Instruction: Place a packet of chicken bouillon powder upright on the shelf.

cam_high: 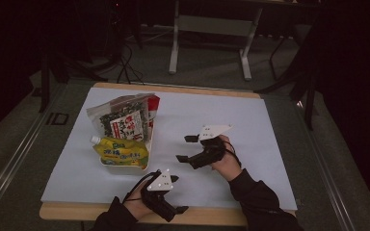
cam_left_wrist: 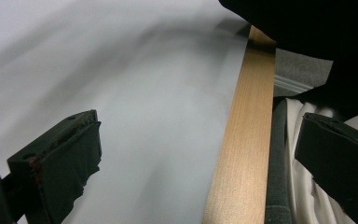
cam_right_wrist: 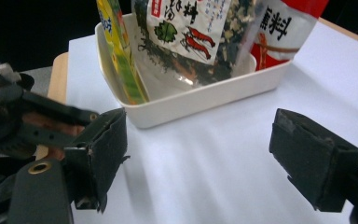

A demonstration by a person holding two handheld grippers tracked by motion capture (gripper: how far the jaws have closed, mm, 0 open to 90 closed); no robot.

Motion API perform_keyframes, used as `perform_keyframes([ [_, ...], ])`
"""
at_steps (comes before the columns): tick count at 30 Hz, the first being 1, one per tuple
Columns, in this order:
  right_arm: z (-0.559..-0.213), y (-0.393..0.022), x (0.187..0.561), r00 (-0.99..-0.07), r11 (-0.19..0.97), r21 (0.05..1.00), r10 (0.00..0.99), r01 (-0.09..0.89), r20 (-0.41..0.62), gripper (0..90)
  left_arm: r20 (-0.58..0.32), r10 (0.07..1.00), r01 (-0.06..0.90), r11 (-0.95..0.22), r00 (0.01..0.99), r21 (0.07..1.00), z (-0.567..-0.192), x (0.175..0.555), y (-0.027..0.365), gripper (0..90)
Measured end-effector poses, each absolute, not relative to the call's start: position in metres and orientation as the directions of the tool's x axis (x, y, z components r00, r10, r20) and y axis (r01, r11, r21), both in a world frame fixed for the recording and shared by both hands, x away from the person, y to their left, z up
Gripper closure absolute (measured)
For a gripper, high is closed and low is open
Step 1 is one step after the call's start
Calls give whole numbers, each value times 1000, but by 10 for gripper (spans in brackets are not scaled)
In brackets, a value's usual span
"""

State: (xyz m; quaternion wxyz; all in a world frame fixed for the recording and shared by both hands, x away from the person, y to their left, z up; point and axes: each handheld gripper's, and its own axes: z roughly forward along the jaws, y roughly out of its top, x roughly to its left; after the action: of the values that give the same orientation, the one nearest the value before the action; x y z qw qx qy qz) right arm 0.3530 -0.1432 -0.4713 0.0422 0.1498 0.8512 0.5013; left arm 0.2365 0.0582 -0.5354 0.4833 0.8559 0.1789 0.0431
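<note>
Both grippers are gaping wide, gripping nothing — the left gripper [cam_high: 180,195] hovering at the lower centre, the right gripper [cam_high: 187,148] facing the white tray [cam_right_wrist: 205,100] of packets.

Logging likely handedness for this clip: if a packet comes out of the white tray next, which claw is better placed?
Right, probably. The right claw is open and faces the white tray with its seaweed packet. The left claw, also open, sits at the table's near wooden edge, pointing away from the tray.
</note>
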Motion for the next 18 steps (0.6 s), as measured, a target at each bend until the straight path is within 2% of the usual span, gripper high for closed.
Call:
perform_keyframes([
  [18, -506, -185, 347, -926, 414, 864, 352, 287, 139, 184, -92, 349, 257, -464, 933, 848, -535, 238, 59, 19],
])
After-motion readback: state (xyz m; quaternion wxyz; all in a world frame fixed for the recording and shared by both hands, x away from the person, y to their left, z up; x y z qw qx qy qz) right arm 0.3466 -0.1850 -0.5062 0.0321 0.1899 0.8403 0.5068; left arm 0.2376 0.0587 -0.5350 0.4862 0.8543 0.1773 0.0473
